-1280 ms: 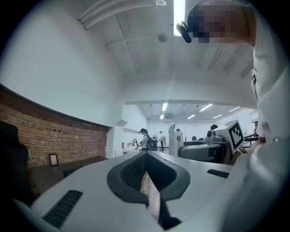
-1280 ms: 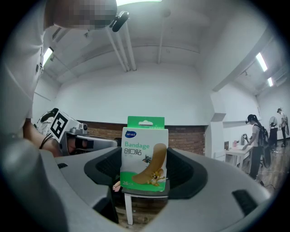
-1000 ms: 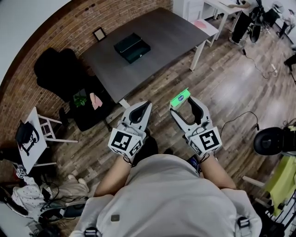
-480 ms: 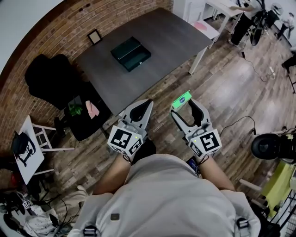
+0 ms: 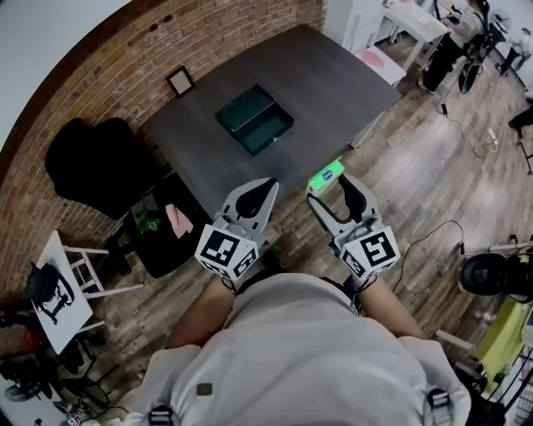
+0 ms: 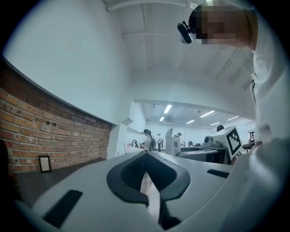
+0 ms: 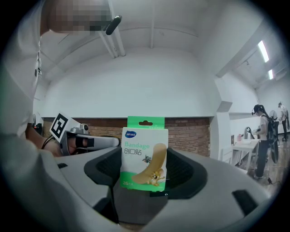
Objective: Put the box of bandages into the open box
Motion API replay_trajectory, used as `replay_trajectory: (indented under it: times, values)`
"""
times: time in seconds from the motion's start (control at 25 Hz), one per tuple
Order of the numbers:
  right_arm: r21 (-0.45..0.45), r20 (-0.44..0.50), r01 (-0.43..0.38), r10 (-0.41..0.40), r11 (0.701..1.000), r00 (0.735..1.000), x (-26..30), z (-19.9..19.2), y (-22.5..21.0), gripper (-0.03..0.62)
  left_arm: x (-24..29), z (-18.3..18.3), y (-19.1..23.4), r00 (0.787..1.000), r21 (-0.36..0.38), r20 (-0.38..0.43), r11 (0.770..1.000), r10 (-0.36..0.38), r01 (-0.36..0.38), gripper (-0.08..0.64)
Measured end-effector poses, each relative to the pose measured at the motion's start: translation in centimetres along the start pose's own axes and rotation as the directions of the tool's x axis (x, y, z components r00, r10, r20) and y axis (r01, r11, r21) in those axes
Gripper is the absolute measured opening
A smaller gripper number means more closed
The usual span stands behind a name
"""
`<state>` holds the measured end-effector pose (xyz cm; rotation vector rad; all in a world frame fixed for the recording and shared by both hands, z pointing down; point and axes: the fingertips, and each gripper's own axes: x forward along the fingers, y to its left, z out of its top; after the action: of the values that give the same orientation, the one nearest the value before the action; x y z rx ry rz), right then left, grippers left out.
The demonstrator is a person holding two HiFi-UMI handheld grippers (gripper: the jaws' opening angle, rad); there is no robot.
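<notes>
A green and white box of bandages (image 5: pixel 326 175) (image 7: pixel 144 153) stands upright between the jaws of my right gripper (image 5: pixel 326 185) (image 7: pixel 145 181), which is shut on it at the table's near edge. The open box (image 5: pixel 255 121), dark green with its lid folded back, lies on the dark grey table (image 5: pixel 316 71), farther off and to the left of the right gripper. My left gripper (image 5: pixel 260 193) (image 6: pixel 146 181) is shut and holds nothing; its tips are over the table's near edge. The open box does not show in either gripper view.
A small framed picture (image 5: pixel 178 81) stands at the table's far left by the brick wall. A black chair (image 5: pixel 92 162) and a dark bin (image 5: pixel 158 220) sit left of the table. White desks (image 5: pixel 416 21) and people are at the right.
The table and open box have come nearer in the head view as the person stepped towards them. Both grippers kept their pose; the right one still holds the bandage box.
</notes>
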<state>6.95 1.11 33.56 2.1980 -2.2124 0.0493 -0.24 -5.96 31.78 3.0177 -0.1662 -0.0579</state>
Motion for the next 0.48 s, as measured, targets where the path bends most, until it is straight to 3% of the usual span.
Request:
replay_trajectory:
  times: [0.48]
  values:
    - [0.022, -0.026, -0.066, 0.067, 0.998, 0.997, 9.4, -0.7, 1.0, 0.298, 0.1, 0.4, 8.7, 0.999, -0.009, -0.004, 0.999, 0.05, -0.05, 0.015]
